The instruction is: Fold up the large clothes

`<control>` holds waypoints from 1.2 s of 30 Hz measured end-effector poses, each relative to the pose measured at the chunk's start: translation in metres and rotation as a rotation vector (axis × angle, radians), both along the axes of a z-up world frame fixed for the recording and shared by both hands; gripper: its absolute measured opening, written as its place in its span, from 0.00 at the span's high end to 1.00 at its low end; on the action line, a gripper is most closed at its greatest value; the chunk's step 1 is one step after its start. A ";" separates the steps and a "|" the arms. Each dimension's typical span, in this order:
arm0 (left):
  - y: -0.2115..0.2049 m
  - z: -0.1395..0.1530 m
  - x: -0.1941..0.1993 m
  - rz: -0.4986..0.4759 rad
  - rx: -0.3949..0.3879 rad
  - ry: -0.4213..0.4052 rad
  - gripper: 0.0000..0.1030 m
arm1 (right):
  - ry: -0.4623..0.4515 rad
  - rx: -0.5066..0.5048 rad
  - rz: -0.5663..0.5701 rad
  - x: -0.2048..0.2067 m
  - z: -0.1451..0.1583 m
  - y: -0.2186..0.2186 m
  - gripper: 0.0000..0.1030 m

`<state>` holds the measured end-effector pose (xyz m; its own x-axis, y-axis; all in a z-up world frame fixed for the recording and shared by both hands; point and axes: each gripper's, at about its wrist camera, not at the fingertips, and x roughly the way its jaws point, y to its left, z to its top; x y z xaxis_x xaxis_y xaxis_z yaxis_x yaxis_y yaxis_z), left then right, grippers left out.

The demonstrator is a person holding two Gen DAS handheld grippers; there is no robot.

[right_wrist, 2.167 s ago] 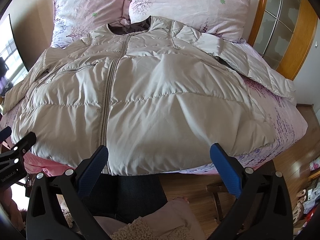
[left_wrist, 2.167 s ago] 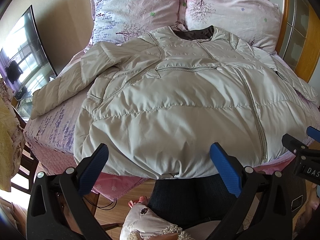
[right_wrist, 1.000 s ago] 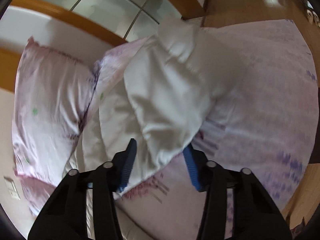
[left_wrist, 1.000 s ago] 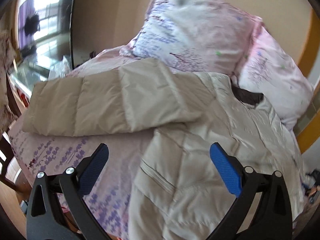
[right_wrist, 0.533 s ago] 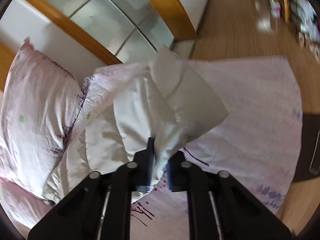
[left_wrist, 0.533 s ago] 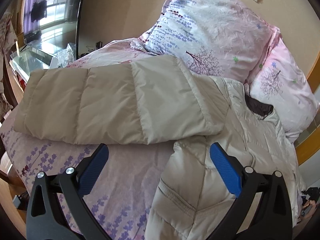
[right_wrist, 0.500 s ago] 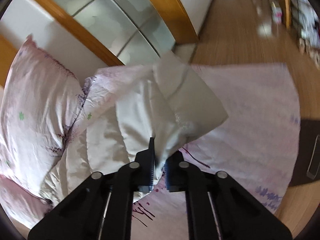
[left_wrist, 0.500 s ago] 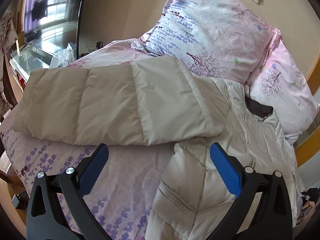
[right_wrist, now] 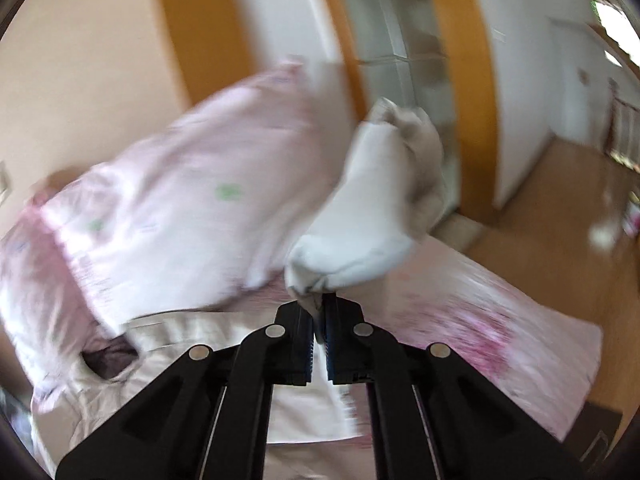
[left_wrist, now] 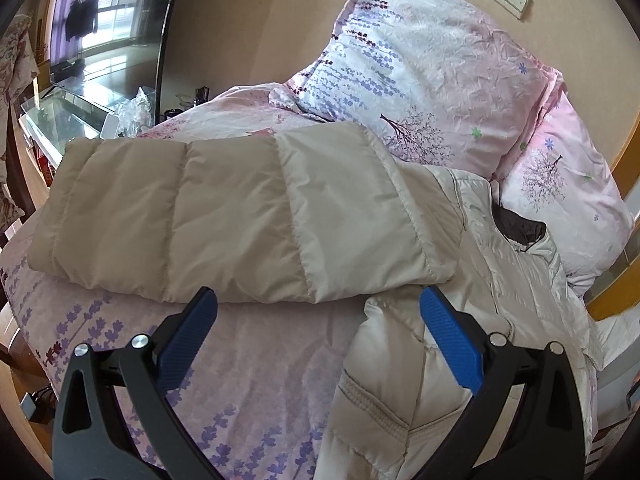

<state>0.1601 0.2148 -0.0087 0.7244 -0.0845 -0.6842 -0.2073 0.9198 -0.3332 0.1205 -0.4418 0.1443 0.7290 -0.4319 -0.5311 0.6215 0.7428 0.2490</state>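
A beige puffer jacket [left_wrist: 460, 360] lies flat on a bed [left_wrist: 260, 380] w/ a pink-and-lilac flower sheet, collar toward two pillows [left_wrist: 432, 80] at the headboard end. In the left wrist view one sleeve [left_wrist: 240, 216] stretches out sideways across the sheet, resting flat, cuff end near the bed's edge by a glass-topped stand [left_wrist: 60, 116] and a dark TV screen [left_wrist: 120, 20].

The left gripper [left_wrist: 318, 340] hovers above the sheet just under that sleeve, blue pads [left_wrist: 450, 344] spread wide apart, nothing between them. The right-hand pad sits over the jacket's side near the armpit; the left-hand one over bare sheet. Whether either touches cloth can't be told.

Right wrist view is badly motion-blurred. The right gripper [right_wrist: 319, 314] has its jaws pinched tight on the other sleeve [right_wrist: 372, 208], a bit of cloth squeezed between the pads. That sleeve stands up off the bed in front of the gripper, bunched and pale, w/ a pink pillow [right_wrist: 168, 208] to its left and a wood-framed glass door [right_wrist: 400, 60] behind. Jacket collar [right_wrist: 108, 354] shows low left, its dark lining visible. Wood floor [right_wrist: 560, 208] at right.
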 end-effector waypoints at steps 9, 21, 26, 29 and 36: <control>0.007 0.004 -0.007 0.022 -0.002 -0.037 0.02 | -0.006 0.011 0.403 0.075 0.015 0.122 0.96; 0.024 0.012 -0.021 0.049 -0.016 -0.128 0.02 | 0.283 0.061 0.681 0.160 -0.069 0.256 0.96; 0.026 0.012 -0.020 0.027 -0.027 -0.124 0.02 | 0.340 0.030 0.688 0.166 -0.082 0.280 0.96; 0.014 0.021 -0.009 -0.039 -0.044 -0.127 0.02 | 0.389 -0.015 0.697 0.169 -0.093 0.290 0.96; -0.041 0.041 0.041 -0.308 -0.285 -0.076 0.02 | 0.599 -0.216 0.773 0.168 -0.130 0.325 0.84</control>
